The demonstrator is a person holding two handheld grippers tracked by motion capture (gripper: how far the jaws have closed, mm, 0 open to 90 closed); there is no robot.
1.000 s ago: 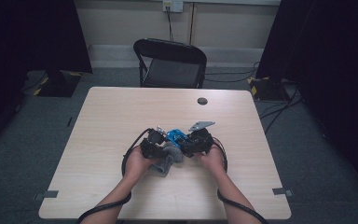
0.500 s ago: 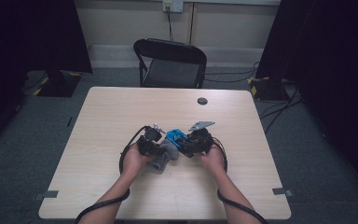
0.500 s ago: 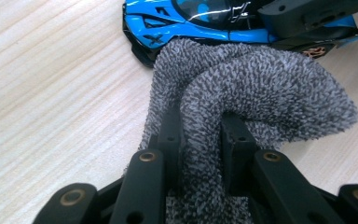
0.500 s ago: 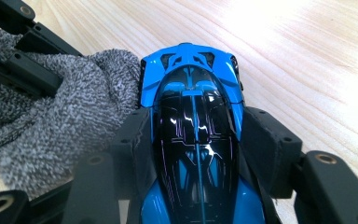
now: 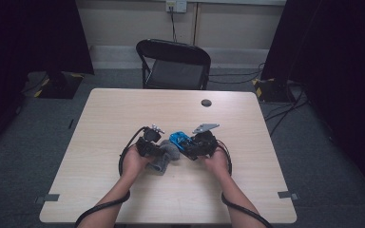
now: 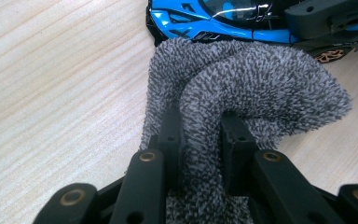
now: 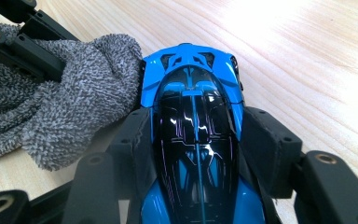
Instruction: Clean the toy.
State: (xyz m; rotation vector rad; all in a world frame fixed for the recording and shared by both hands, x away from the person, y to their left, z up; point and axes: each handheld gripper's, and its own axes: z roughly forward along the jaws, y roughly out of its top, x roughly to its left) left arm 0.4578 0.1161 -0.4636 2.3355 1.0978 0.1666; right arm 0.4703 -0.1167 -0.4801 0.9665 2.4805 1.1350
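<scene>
From the high view you just get the layout: both hands meet near the middle of the wooden table [image 5: 123, 118], with a grey cloth [image 5: 164, 159] and a blue toy car [image 5: 179, 139] bunched between them, plus a black chair [image 5: 176, 64] behind the far edge and a small dark round thing [image 5: 206, 102] on the tabletop. The gripper views fill in what that one can't. The left gripper [image 6: 200, 135] has its jaws pinched down on a fold of the fuzzy grey cloth [image 6: 242, 88], which bulges out past the tips and butts right up against the car's side [image 6: 205, 18]. The right gripper [image 7: 196, 135] sits about half open around the car [image 7: 193, 116], one pad on each flank (glossy black canopy, blue nose pointing away), so it's clamped on the body. The cloth [image 7: 70, 107] touches the car's front corner there too.
</scene>
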